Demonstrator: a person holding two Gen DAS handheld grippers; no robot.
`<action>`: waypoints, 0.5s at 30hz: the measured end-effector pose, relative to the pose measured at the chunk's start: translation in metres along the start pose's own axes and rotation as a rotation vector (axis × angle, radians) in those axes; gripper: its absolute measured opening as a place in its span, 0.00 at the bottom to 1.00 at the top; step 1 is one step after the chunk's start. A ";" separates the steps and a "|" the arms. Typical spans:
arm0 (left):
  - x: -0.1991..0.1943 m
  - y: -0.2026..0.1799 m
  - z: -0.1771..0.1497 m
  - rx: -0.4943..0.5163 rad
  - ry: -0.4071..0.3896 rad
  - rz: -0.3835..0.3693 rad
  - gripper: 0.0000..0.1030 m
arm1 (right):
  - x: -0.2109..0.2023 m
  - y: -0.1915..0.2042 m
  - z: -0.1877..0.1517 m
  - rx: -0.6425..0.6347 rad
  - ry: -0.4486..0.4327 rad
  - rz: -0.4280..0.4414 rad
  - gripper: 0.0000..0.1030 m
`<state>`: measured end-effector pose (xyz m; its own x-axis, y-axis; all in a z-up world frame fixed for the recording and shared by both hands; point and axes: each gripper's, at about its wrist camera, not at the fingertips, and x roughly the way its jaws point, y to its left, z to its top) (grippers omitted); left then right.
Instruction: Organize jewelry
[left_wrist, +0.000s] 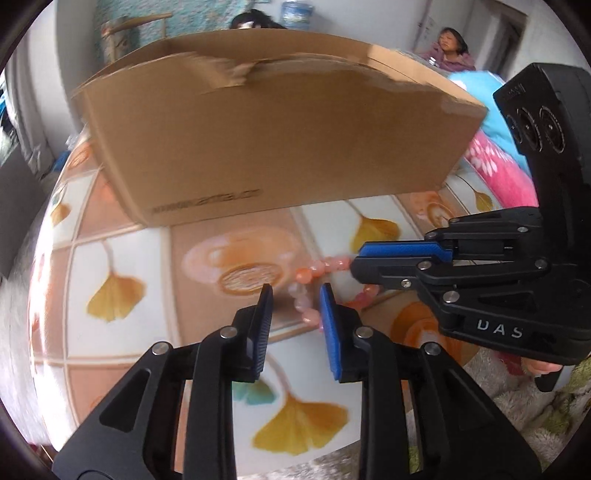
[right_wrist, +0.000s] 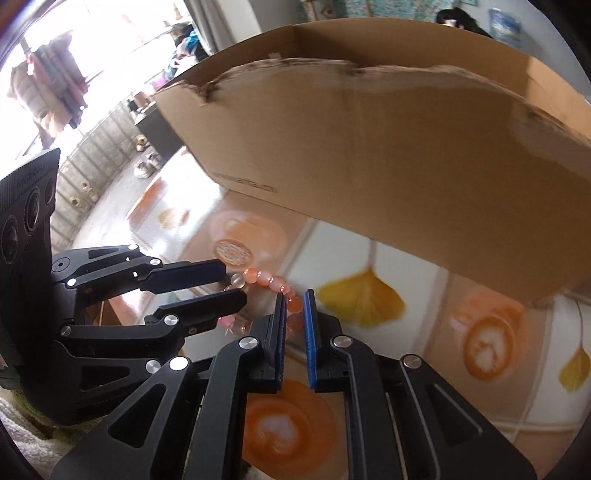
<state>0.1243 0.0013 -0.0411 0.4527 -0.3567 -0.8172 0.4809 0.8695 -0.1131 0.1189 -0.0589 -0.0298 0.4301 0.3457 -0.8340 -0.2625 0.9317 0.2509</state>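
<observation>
Bead bracelet (left_wrist: 314, 273), pink-orange, lies on the patterned tabletop (left_wrist: 122, 258) in front of the cardboard box (left_wrist: 273, 147), not yet inside it. Both grippers converge on it.

Left gripper (left_wrist: 295, 306): jaws partly closed, straddling a run of the beads; a gap still shows on each side of the beads in the left wrist view, so the pads do not look pressed on yet. The right wrist view shows the same gripper (right_wrist: 232, 284) with its tips at the pale end beads; contact is too small and blurred to confirm.

Right gripper (right_wrist: 294, 306): jaws nearly shut with orange beads between the pads. Reads as clamped on the bracelet. In the left wrist view, the same gripper (left_wrist: 356, 258) comes in from the right with beads running out of its tips.

Progress, my judgement: early stage. Bracelet is being picked up two-handed, one side gripped, the other about to be. Still left: finish the left grip, lift, carry over the box's torn front wall, and drop it in. Box interior is hidden, so I can't tell if other jewelry is already stored. No other jewelry is visible on the tabletop.
</observation>
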 end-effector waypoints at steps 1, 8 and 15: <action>0.002 -0.006 0.002 0.021 0.003 0.002 0.24 | -0.005 -0.004 -0.004 0.016 -0.006 -0.009 0.09; 0.006 -0.023 0.001 0.086 0.012 0.036 0.51 | -0.019 -0.013 -0.015 0.081 -0.036 -0.028 0.11; 0.010 -0.016 -0.005 0.059 0.015 0.084 0.83 | -0.033 -0.041 -0.020 0.155 -0.078 -0.040 0.48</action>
<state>0.1171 -0.0142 -0.0503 0.4820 -0.2773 -0.8311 0.4848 0.8746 -0.0107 0.0981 -0.1103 -0.0226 0.5050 0.3104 -0.8054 -0.1100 0.9486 0.2966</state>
